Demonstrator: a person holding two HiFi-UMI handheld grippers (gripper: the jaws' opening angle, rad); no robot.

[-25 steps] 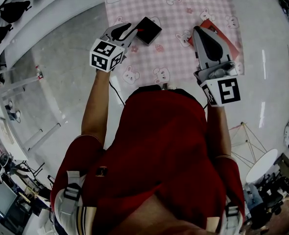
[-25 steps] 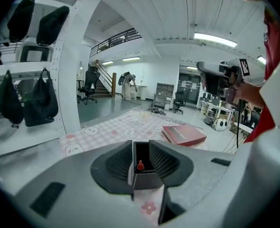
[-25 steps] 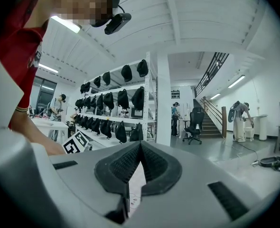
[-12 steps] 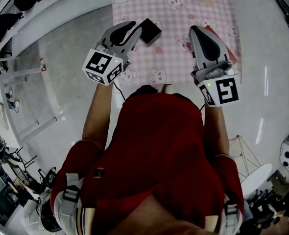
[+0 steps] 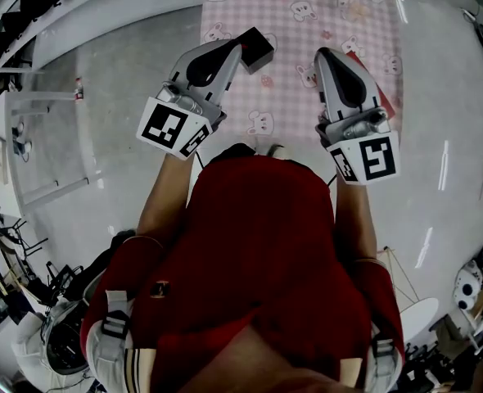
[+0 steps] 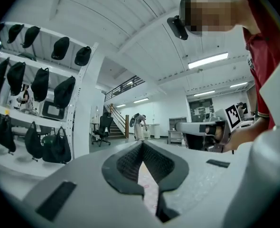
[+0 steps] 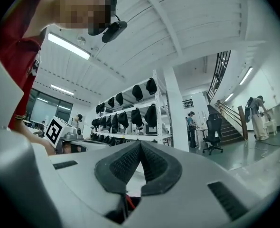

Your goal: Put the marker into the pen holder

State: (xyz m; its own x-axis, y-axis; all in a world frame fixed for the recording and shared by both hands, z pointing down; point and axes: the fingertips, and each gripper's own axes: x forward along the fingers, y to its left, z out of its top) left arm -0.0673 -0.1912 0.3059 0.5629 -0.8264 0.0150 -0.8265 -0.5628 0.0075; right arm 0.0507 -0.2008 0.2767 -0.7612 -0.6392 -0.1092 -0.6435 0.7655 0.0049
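Note:
A black square pen holder stands on a pink checked cloth with bear prints, spread on the floor. My left gripper is shut and empty, its tip just left of the holder in the head view. My right gripper is also shut and empty, over the cloth's right part. A red flat thing peeks out from under the right gripper. I see no marker. Both gripper views look level across the room; the left gripper and right gripper each have their pads meeting at the tip.
The cloth lies on a glossy grey floor. White shelving runs along the left, and racks of black bags fill the left gripper view. A staircase, office chairs and distant people stand farther off.
Both grippers sit lower in the head view and closer to the body. The left gripper has swung right, so its tip now lies against the pen holder's left side.

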